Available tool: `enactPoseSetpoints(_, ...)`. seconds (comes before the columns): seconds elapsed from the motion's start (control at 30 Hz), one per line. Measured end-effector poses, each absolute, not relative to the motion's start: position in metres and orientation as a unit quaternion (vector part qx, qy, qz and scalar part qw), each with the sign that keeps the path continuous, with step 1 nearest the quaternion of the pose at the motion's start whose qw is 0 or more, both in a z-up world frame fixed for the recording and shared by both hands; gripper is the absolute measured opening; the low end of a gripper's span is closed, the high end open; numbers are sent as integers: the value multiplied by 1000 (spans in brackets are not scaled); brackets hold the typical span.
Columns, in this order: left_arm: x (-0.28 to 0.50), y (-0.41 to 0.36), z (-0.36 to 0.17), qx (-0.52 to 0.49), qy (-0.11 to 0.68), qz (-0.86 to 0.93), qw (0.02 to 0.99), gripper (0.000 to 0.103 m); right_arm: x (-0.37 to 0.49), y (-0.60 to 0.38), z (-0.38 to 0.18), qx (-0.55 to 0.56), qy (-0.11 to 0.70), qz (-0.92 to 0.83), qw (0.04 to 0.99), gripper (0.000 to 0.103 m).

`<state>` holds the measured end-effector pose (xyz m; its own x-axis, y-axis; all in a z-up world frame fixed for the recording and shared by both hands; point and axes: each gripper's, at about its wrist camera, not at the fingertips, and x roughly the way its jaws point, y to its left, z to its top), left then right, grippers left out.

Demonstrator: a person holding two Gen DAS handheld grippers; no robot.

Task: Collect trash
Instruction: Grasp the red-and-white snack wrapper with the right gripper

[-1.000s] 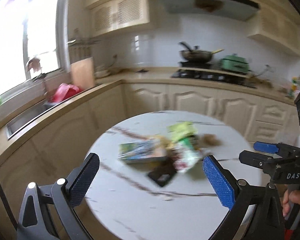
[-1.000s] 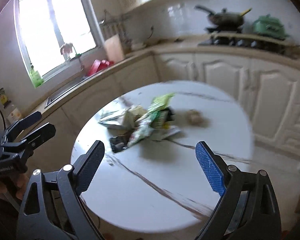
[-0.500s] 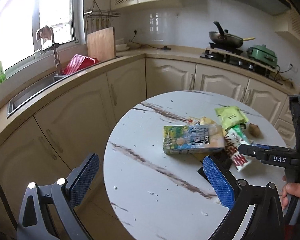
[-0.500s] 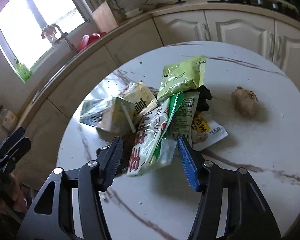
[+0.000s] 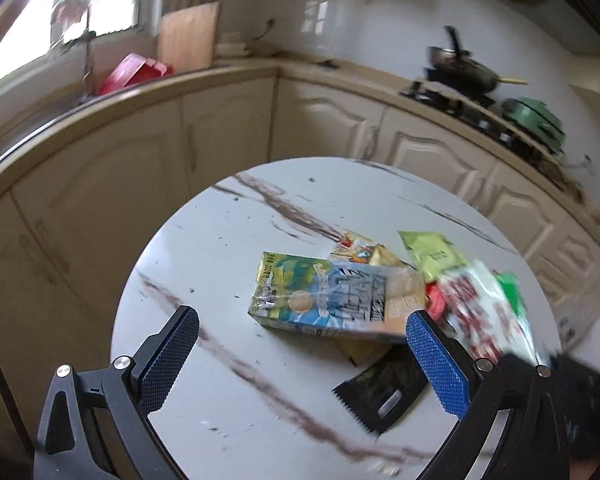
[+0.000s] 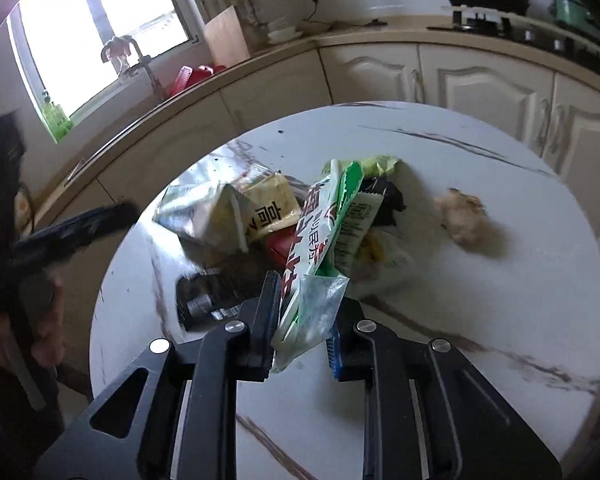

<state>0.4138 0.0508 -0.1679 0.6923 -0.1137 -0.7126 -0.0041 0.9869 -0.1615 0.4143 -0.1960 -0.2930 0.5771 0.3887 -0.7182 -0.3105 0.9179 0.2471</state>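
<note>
A red-and-green snack wrapper was pinched at its lower end by the right gripper, its upper part hanging over the trash pile on the round marble table. Left of the wrapper lay a flattened drink carton. The left gripper hovered spread wide near that carton, holding nothing

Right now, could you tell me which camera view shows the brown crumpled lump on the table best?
The right wrist view: the brown crumpled lump lies in plain sight on the marble table, apart from the wrapper pile, though slightly blurred. The left wrist view does not show it at all; the wrappers fill that side of its frame.
</note>
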Motion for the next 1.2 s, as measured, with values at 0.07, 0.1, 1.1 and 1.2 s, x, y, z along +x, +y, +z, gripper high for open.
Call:
enactPoseSetpoints(0.07,426,45,-162,-82,387,-16,918,102,408,-201,-292,39,413,196,889,20)
enactPoseSetpoints(0.1,433,42,-160,-81,392,-12,917,102,407,-202,-291,37,412,196,889,20)
enactPoseSetpoints(1.1,585,15,-194,-214,504,95,831,88,390,-226,-290,29,408,218,886,20)
enactPoseSetpoints(1.2,595,18,-196,-211,499,84,836,61,387,-230,-289,28,409,217,886,20)
